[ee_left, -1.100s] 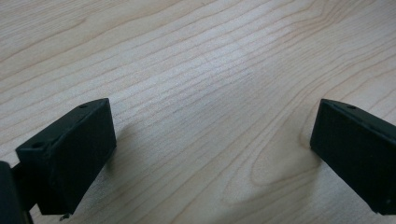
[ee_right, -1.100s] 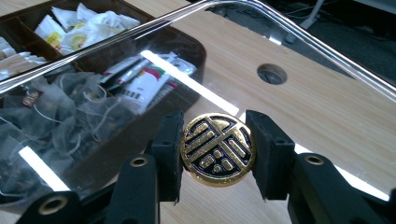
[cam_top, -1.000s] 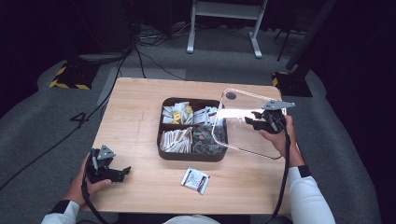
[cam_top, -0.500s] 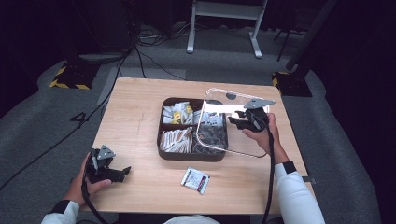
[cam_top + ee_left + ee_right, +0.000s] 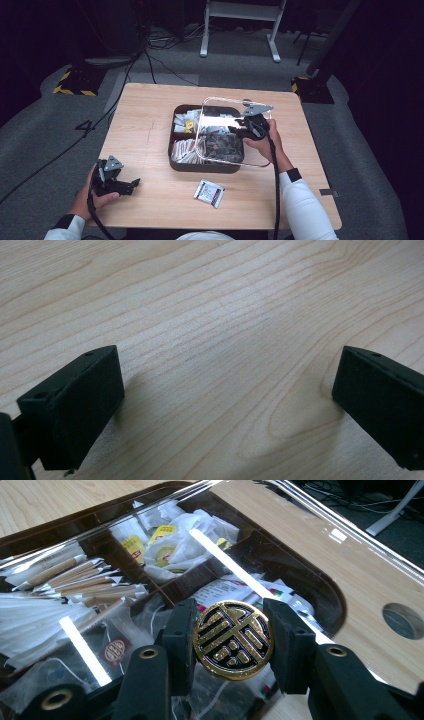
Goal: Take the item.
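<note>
High view: right gripper (image 5: 239,126) holds a clear lid (image 5: 220,131) over the dark compartment box (image 5: 202,167) at table centre. The lid sits tilted and offset to the box's right, covering the right-hand compartments and overhanging the right wall; the left compartments are uncovered. Can't tell whether the lid's lower edge touches the box rim.

Right gripper view: jaws partly closed, pads clamped on either side of a round gold-and-black knob (image 5: 233,640) on the lid (image 5: 350,580). Firm grip, no gap visible at the pads. Through the lid: paper-wrapped sticks (image 5: 75,582) in one compartment, white sachets with yellow tags (image 5: 165,545) in the next, tea bags (image 5: 117,647) nearest the jaws. A round hole (image 5: 403,621) sits in the lid near its corner.

Left gripper (image 5: 117,184) rests on the wooden table (image 5: 145,115) at the near-left corner, well apart from the box. Left gripper view: jaws wide open, nothing between them, bare wood grain (image 5: 220,340) underneath.

One loose sachet (image 5: 209,192) lies flat on the table just in front of the box, apart from both grippers.
</note>
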